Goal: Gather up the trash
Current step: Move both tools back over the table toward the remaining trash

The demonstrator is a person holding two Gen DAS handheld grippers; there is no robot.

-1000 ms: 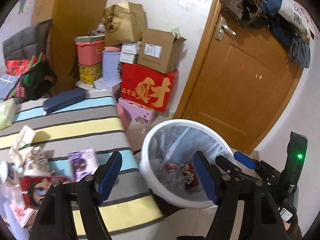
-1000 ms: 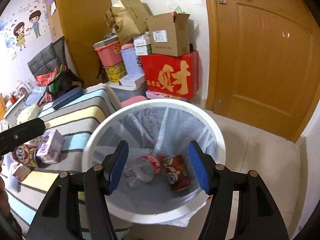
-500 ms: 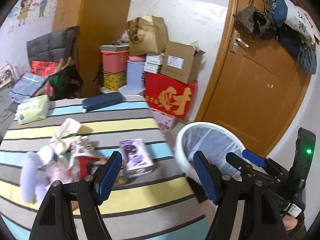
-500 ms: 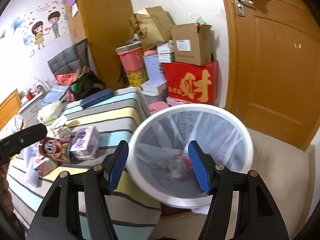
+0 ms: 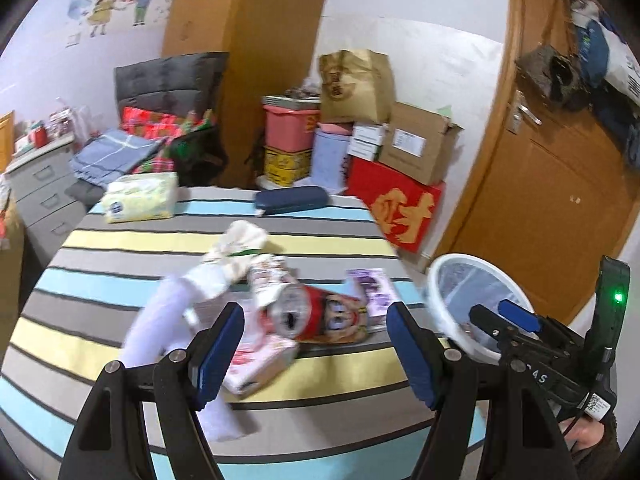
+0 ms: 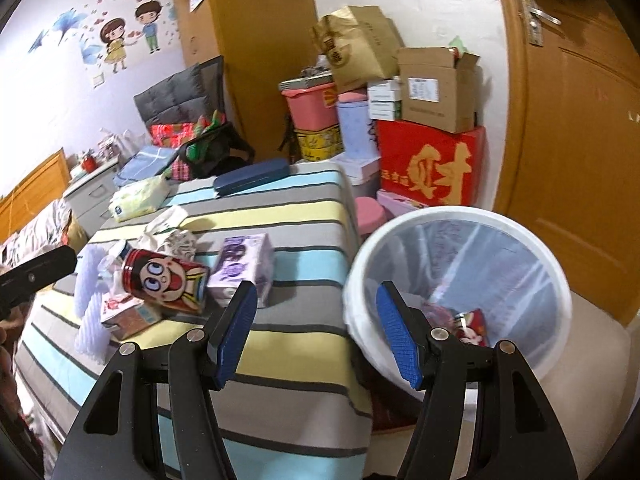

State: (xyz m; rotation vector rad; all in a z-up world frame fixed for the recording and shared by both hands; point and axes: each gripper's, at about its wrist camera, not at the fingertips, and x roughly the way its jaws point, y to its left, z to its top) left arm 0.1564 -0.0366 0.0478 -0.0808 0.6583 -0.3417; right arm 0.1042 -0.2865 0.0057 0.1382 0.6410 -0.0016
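Both grippers w/ jaws released, nothing held: left gripper (image 5: 314, 344) over the striped-cloth desk (image 5: 168, 240), right gripper (image 6: 316, 330) at its right edge. Red cartoon-face can (image 6: 166, 280) lies near the desk's middle w/ purple carton (image 6: 242, 266) beside it; white round lined trash bin (image 6: 460, 216) on floor just off the right edge.
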